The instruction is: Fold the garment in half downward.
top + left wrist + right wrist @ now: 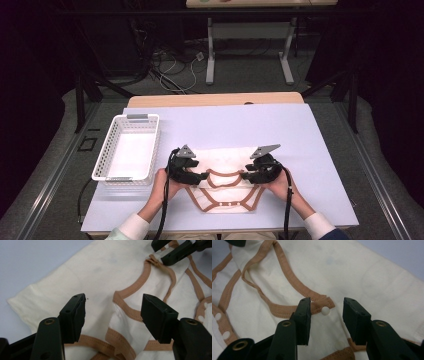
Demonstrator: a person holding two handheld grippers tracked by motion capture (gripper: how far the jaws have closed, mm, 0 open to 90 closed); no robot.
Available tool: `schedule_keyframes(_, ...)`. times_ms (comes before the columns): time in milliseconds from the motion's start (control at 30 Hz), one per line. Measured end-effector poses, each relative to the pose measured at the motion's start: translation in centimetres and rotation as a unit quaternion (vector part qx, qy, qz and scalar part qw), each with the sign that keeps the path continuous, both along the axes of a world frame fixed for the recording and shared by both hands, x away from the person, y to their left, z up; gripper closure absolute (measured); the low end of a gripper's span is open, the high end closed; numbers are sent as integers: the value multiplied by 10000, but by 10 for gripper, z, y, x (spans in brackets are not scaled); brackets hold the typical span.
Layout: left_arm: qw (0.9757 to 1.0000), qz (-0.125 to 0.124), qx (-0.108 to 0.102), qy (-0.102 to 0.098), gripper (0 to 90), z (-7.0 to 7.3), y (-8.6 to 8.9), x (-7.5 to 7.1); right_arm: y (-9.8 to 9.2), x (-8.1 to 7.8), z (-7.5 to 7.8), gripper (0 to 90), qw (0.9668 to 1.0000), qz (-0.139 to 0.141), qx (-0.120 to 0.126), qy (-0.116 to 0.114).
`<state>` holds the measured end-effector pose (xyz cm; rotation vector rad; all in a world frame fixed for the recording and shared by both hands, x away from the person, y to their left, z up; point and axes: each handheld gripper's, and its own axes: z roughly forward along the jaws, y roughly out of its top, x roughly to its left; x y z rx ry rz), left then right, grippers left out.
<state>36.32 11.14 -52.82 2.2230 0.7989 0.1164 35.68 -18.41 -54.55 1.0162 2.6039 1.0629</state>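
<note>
Two grippers over garment (225, 192) — white basket (128, 148) well left, apart.

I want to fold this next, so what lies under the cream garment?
The cream garment lies flat on the pale sheet covering the table. Whether anything sits beneath the cloth cannot be seen; the fabric covers it.

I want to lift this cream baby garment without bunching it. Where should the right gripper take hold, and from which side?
Grip the tan-trimmed strap end beside the white snap, coming from the garment's outer right side with the right gripper. That tab is a free edge lying flat already between its open jaws, and doubled trim should hold better than plain cloth.
</note>
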Motion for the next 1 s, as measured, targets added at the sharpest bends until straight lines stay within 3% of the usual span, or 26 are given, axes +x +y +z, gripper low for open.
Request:
schedule_keyframes(33,10000,27,-31,46,382,-2,-1,1,1,1,-1,575,9999,18,-67,83)
schedule_keyframes(100,9997,-81,188,156,420,-9,-6,3,3,1,-5,582,9999,31,-112,102)
schedule_keyframes(167,9994,-118,162,299,482,-17,-9,1,2,1,-5,629,9998,75,-163,46)
schedule_keyframes(300,9986,-311,418,58,616,-22,-15,-5,2,-3,-7,742,10000,14,-68,-9)
schedule_keyframes(500,9984,-480,294,88,815,-23,-18,-10,4,-7,-4,823,9998,38,-130,-142)
schedule_keyframes(600,9980,-544,315,-39,830,-21,-17,-13,5,-11,1,831,9995,95,-130,-262)
schedule_keyframes(733,9985,-478,187,-180,830,-17,-16,-17,2,-14,6,874,9992,39,-95,-393)
schedule_keyframes(767,9985,-460,201,-229,830,-17,-15,-17,2,-15,7,875,9994,-3,-47,-341)
schedule_keyframes(900,9988,-403,218,-155,824,-19,-16,-18,1,-13,4,872,9995,13,-99,-291)
schedule_keyframes(967,9986,-391,317,-152,799,-20,-16,-17,-1,-11,2,834,9996,20,-84,-281)
schedule_keyframes(1000,9986,-396,333,-139,782,-20,-15,-16,-2,-10,2,753,9996,5,-93,-261)
